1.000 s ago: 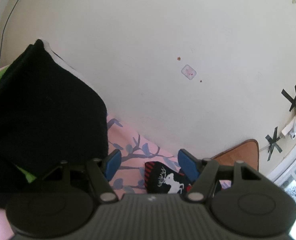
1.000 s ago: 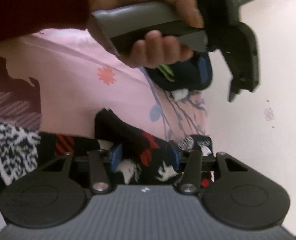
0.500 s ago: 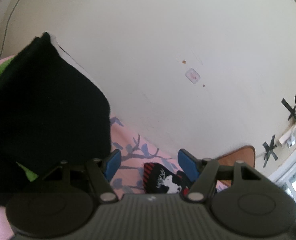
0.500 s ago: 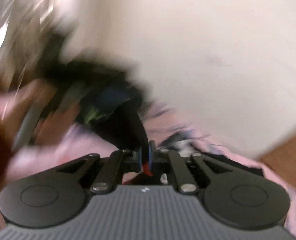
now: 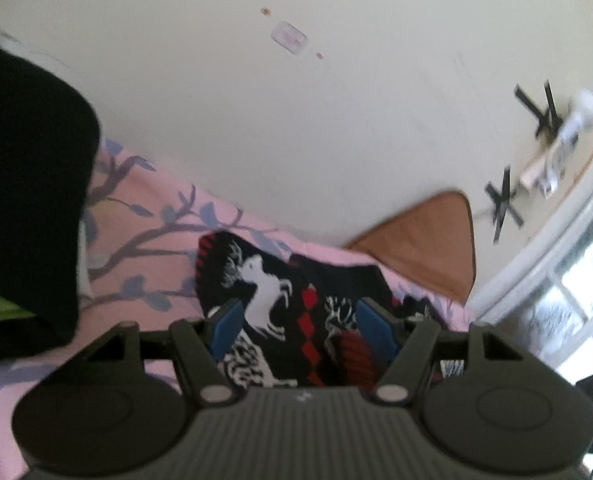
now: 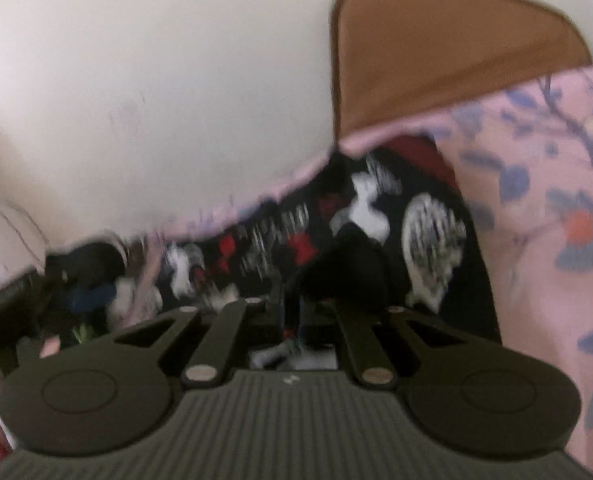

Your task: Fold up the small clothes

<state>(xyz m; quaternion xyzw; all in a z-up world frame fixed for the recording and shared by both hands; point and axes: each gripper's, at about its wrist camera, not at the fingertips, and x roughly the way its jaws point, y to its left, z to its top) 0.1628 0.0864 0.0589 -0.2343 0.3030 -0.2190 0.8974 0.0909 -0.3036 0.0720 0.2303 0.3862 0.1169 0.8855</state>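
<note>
reindeer-print sock (image 5: 280, 292) lies on the pink floral sheet (image 5: 144, 240), right under the left gripper (image 5: 296, 324) – jaws apart, holding nothing; right gripper (image 6: 290, 320) pinches a dark fold of it (image 6: 352, 264) – jaws opening slightly

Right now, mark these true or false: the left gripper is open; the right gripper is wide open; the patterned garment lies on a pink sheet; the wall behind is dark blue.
1. The left gripper is open. True.
2. The right gripper is wide open. False: it is nearly shut, with fabric between its jaws.
3. The patterned garment lies on a pink sheet. True.
4. The wall is dark blue. False: it is cream.
</note>
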